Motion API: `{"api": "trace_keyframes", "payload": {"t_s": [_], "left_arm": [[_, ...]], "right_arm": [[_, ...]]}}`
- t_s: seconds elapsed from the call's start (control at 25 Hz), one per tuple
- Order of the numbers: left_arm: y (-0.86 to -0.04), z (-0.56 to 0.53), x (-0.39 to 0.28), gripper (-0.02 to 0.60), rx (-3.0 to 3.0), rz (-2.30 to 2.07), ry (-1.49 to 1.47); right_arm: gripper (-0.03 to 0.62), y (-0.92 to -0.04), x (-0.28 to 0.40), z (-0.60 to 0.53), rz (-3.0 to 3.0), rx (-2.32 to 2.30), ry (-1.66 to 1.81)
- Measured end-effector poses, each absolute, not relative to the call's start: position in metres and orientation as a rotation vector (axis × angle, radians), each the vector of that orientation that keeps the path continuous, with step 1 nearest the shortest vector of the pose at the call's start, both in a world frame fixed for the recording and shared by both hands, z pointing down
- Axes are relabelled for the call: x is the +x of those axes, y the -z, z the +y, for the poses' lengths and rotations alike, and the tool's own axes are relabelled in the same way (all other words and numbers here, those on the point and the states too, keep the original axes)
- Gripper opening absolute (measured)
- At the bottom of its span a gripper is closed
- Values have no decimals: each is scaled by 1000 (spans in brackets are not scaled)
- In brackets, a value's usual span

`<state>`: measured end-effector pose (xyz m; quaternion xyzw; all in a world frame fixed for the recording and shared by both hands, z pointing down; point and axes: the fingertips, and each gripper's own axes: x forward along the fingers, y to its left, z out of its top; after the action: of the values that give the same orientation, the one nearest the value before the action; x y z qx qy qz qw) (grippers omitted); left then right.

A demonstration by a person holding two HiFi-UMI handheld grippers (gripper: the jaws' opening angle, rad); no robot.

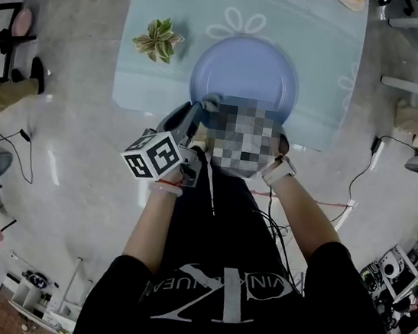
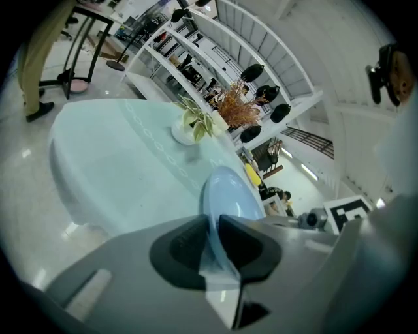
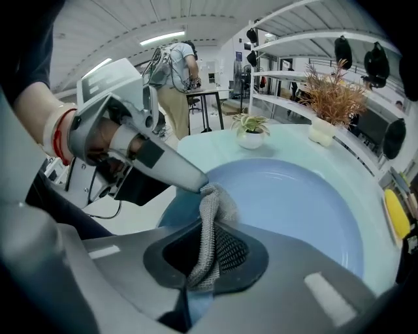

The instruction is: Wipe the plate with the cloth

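Pale blue-green and printed with white flower outlines, the table stands on a grey polished floor, with white shelves behind it. We hold the plate at the table's near edge, about midway along it. Our left gripper has its jaws clamped on the plate's near rim, one jaw on each face. In the left gripper view the plate therefore runs away from the jaws almost edge-on. Our right gripper comes in just beside it on the right, and its jaws pinch the cloth between them. The cloth's free end sticks out past the jaw tips and touches the plate's near rim, right against the tip of the left gripper. We cannot tell whether the plate's far rim rests on the table or is raised off it.

The plate is round, plain light blue and shallow, with a broad flat well and a low rim, and its surface looks smooth and glossy. The cloth is grey with a coarse knitted mesh, bunched into a narrow fold. The left gripper's marker cube faces up in the head view. A small potted plant sits on the table left of the plate, apart from it and nearer the left edge.
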<state>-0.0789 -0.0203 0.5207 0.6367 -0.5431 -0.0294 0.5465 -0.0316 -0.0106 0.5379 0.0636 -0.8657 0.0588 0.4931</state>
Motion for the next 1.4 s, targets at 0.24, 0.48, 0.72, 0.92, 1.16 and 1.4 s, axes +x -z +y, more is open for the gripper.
{"api": "trace_keyframes", "payload": {"t_s": [0.24,0.48,0.72,0.92,1.16,1.4], "left_arm": [[-521,-21,-79,0,1506,-1282,80],[-521,-21,-79,0,1506,-1276,96],[-521,-21,-80,0,1509,-1271,98],[-522,-21,-80,0,1512,-1270,95],[-521,-21,-79,0,1516,-1265,95],[-522,-21,-79,0,1517,-1268,91]], "right_arm": [[35,-538,-49,-53,-2147,219,-156],[35,-537,-46,-94,-2145,284,-123],[35,-536,-26,-124,-2118,389,-132],[35,-538,-3,-133,-2083,460,-132],[34,-538,28,-133,-2018,527,-120],[34,-540,48,-116,-1970,528,-106]]}}
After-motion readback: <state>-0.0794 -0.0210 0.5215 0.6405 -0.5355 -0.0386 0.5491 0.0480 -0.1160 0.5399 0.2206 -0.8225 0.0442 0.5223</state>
